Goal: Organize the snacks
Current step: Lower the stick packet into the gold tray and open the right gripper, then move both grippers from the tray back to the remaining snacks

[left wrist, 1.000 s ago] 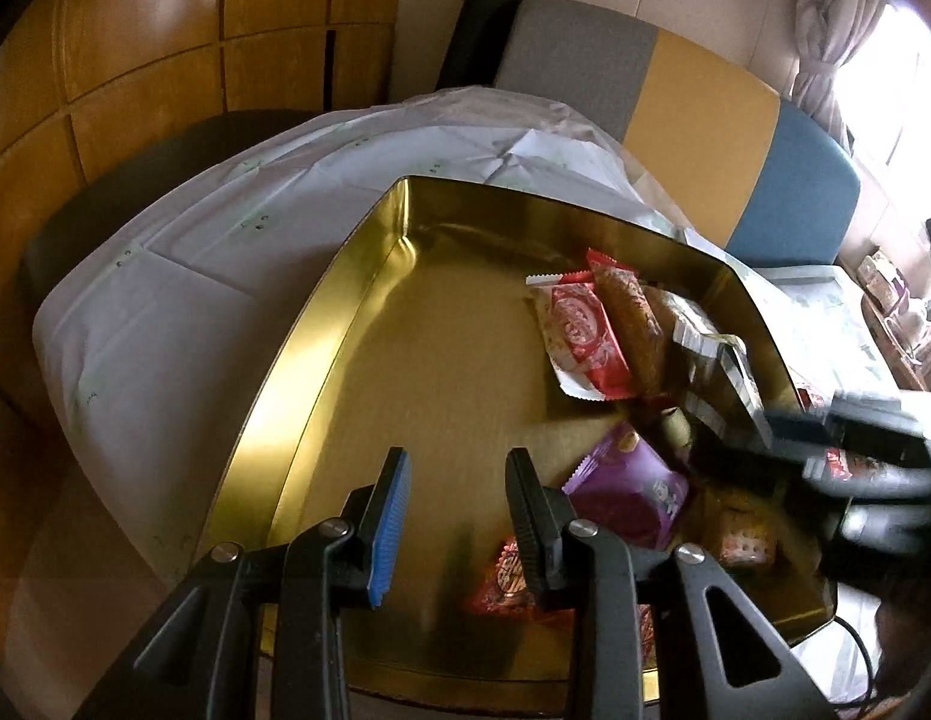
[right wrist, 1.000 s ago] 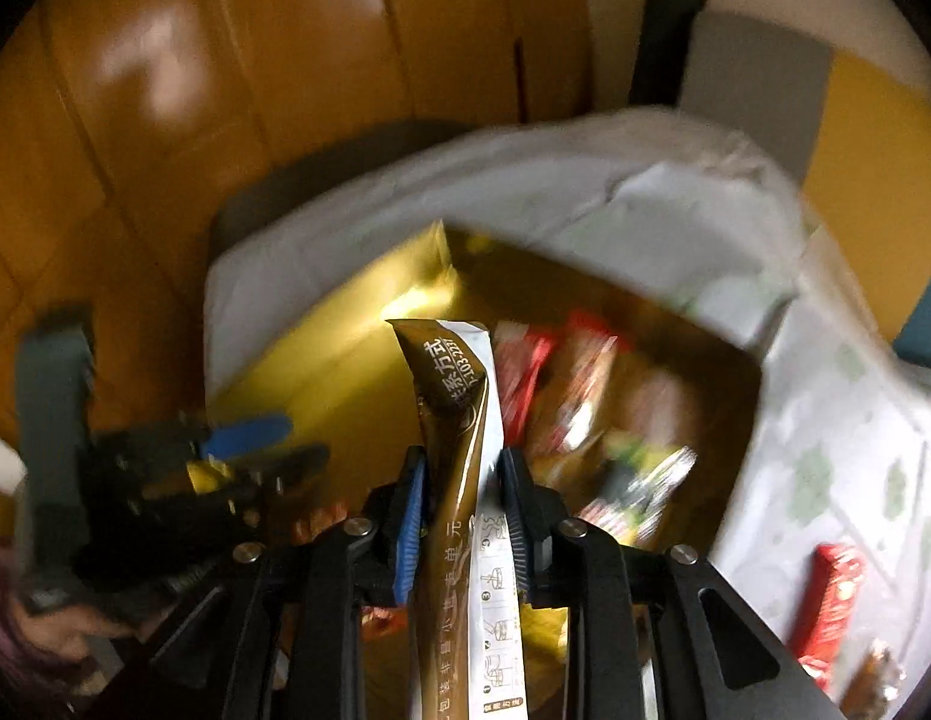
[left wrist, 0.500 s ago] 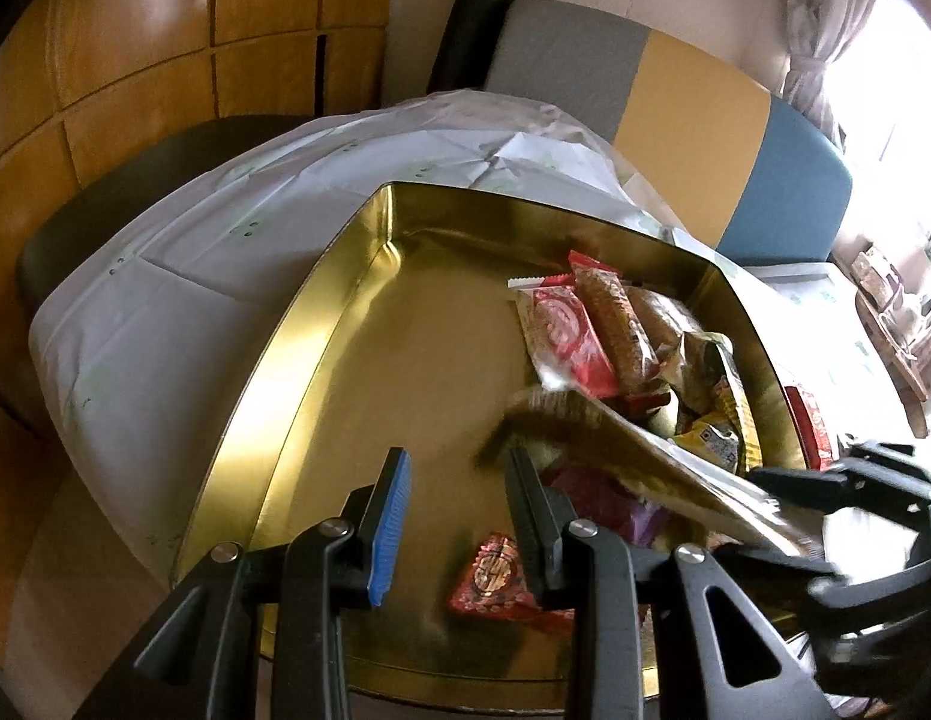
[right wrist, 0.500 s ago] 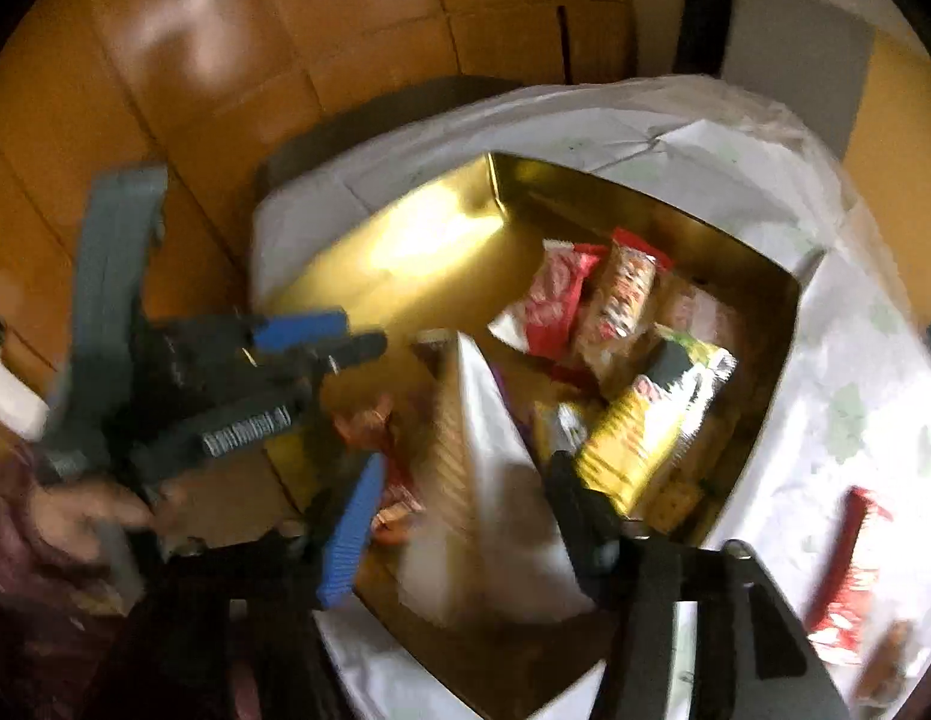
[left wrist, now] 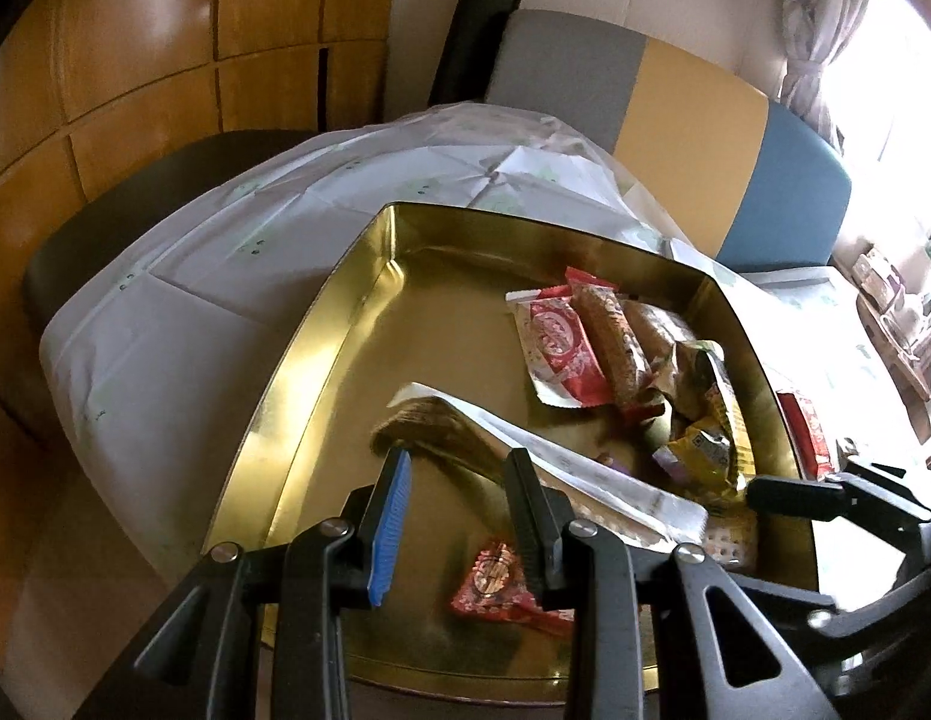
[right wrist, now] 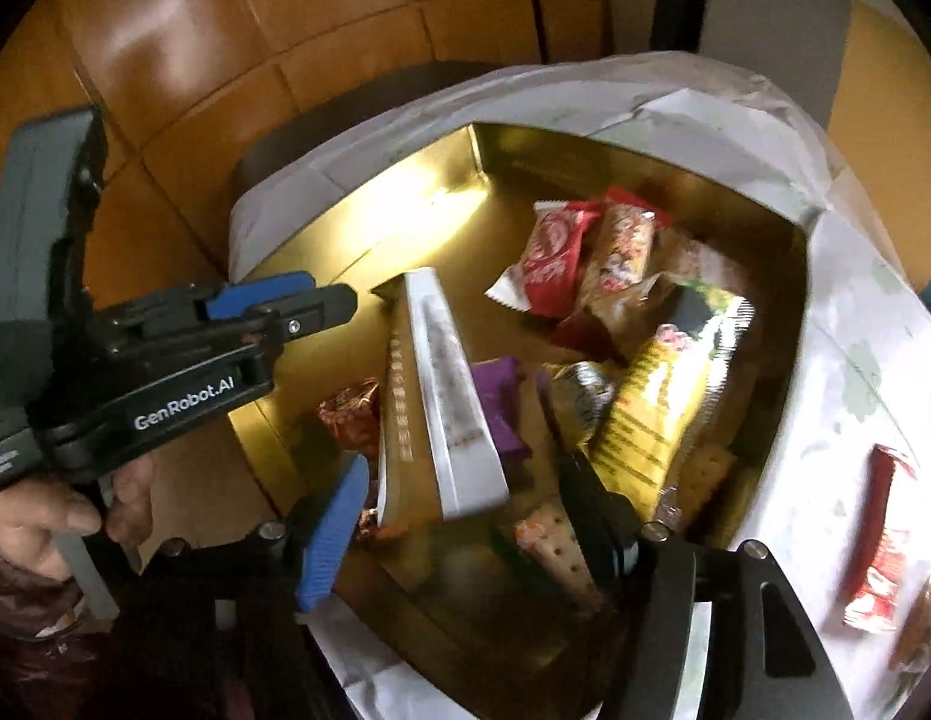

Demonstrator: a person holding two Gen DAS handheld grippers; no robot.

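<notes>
On the counter, draped with a creased white cloth [left wrist: 183, 324], sat a wide gold tin [left wrist: 321, 360] holding the snacks. A long brown-and-white sachet [right wrist: 441, 408] lay slanted inside it, blurred in both views, one end toward the tin's left wall and the other over the heap of packets on the right. The right gripper [right wrist: 465, 516] hovered just above that end with its jaws spread wide, gripping nothing; whether the sachet rested flat or was in the air could not be told. The left gripper [left wrist: 459, 504] hung over the near edge of the tin, its jaws parted a moderate way and empty, the blue pad [left wrist: 390, 516] on its left finger facing inward. Below it lay a small red foil packet [left wrist: 501, 588] on the tin's floor.

Toward the far right of the tin a red-and-white wafer bar [left wrist: 555, 348] lay beside a cereal bar [left wrist: 609, 342] in a clear wrapper. A yellow packet [right wrist: 657, 408] leaned across the heap, with a purple packet [right wrist: 501, 408] partly under the sachet and cracker packs [right wrist: 555, 546] near the right gripper. Outside the tin, on the cloth to the right, lay another red wafer bar [right wrist: 879, 546]. Behind the counter stood a bench back [left wrist: 681, 102] in grey, yellow and blue.
</notes>
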